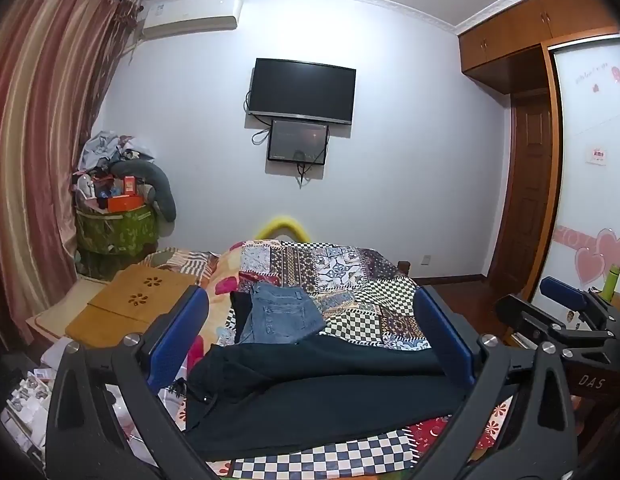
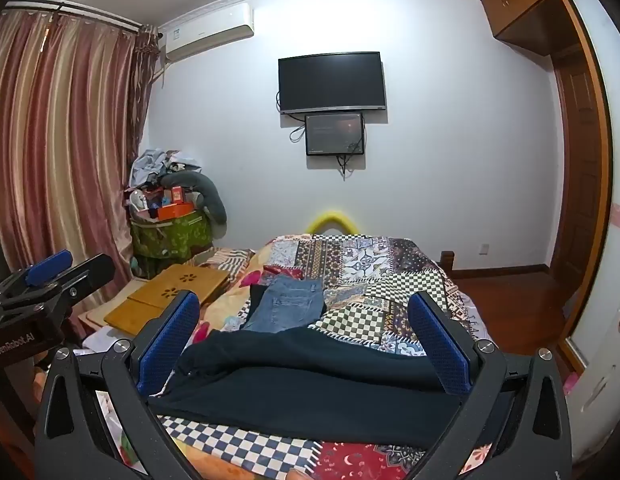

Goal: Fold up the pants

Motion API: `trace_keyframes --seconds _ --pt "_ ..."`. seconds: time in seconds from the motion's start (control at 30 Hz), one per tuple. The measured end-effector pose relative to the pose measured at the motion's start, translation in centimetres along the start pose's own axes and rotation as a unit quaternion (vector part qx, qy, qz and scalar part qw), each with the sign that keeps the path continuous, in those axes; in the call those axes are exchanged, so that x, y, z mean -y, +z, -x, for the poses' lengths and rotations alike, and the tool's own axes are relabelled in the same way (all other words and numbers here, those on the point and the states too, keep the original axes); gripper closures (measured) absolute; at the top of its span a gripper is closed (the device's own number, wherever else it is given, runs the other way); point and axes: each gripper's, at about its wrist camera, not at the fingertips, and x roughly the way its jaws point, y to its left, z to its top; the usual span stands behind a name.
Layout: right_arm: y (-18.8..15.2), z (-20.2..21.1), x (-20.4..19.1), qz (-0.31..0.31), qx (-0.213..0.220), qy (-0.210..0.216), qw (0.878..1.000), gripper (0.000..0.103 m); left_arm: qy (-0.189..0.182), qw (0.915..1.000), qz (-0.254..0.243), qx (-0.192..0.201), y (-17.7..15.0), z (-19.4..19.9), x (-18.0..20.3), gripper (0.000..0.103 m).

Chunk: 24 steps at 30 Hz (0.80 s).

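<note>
I hold my left tongs [image 1: 312, 344] and right tongs [image 2: 303, 340] spread wide, gripping nothing, above the rumpled dark navy cloth pants [image 2: 310, 380] on the patchwork-quilted bed [image 2: 390, 308], seemingly ready to grasp them.

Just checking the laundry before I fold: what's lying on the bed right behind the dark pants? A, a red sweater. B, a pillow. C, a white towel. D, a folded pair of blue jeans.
D: a folded pair of blue jeans with a back pocket showing lies on the patchwork quilt just beyond the dark pants, which spread between both open grippers.
</note>
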Motion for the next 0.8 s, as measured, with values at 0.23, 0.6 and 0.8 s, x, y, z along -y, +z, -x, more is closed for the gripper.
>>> trace_keyframes --seconds 0.23,0.6,0.8 --pt "0.0 0.1 0.0 -0.005 0.001 -0.005 1.0 0.0 0.0 1.0 0.004 -0.009 0.0 -0.3 -0.4 0.0" --pt "-0.1 0.4 0.5 -0.006 0.003 -0.006 1.0 0.0 -0.001 1.0 -0.006 -0.003 -0.1 -0.1 0.4 0.0" --pt "0.0 0.3 0.3 -0.005 0.001 -0.007 1.0 0.0 -0.001 1.0 -0.009 -0.003 -0.1 0.0 0.6 0.0"
